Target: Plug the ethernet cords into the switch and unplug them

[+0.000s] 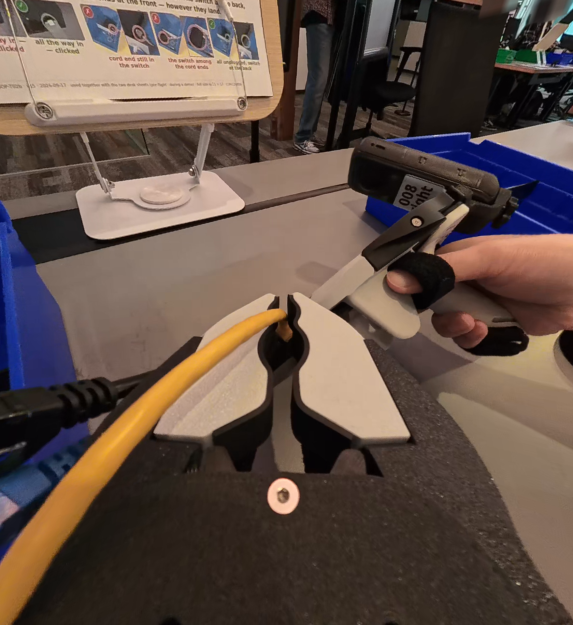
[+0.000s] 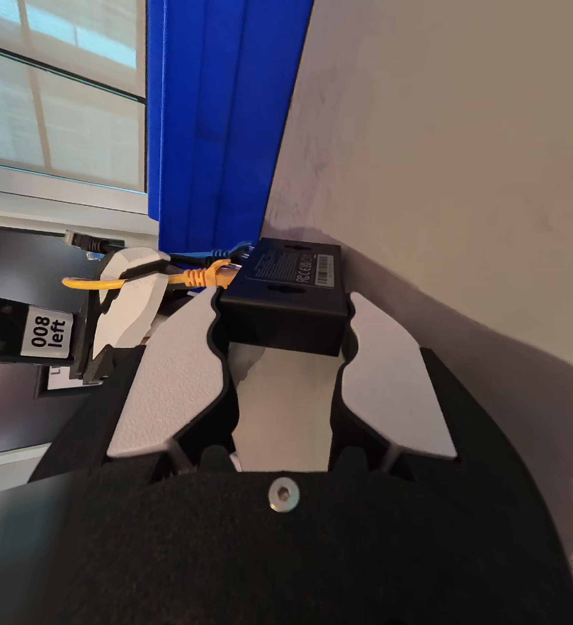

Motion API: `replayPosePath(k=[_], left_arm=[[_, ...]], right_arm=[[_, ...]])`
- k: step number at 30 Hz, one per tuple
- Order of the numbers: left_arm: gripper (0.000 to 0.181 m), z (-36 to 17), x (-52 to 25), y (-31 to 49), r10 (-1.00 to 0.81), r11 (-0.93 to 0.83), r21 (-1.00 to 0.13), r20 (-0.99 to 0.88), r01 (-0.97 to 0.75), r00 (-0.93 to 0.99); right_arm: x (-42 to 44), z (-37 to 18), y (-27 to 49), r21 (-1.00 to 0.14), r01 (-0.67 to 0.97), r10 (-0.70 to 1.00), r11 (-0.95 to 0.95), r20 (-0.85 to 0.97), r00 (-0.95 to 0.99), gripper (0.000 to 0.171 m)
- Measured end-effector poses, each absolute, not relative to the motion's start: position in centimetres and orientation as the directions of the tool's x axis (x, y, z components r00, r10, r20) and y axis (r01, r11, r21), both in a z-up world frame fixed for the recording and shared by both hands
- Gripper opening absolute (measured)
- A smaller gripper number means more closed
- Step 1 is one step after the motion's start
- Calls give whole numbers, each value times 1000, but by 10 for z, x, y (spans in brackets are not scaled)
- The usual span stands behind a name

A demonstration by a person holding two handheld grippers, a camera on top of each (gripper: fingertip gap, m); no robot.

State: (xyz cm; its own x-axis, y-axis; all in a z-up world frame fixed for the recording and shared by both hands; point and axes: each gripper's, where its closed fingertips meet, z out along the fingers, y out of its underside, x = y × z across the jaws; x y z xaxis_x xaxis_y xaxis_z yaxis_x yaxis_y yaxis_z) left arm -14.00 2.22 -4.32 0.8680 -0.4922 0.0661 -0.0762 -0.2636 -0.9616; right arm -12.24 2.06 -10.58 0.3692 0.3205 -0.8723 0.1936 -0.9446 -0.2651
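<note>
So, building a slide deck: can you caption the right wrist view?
Right tongs grip the black switch while left tongs hold the yellow cord at its port.

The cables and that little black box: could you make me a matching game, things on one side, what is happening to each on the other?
Things:
1. yellow ethernet cord
2. black switch
3. black ethernet cord
4. document stand

States:
A. clamped between the right gripper fingers
B. pinched by the left gripper
C. standing at the table's far edge
D. loose, no gripper on it

Pairs: 1-B, 2-A, 3-D, 4-C
</note>
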Motion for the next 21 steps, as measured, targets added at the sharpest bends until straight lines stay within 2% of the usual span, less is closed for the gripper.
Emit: replayPosePath(k=[8,16,21], left_arm=[[5,-45,-141,18,-502,-272,-959,71,-80,862],[5,-49,-134,11,-528,-282,-947,18,-155,849],[4,-33,-128,7,-531,-159,-961,-109,-226,840]], right_arm=[[-121,-108,15,-260,265,349,-929,-854,386,63],[-121,-110,16,-410,176,446,-895,-844,300,63],[-124,-97,14,-481,67,485,-874,-856,177,62]])
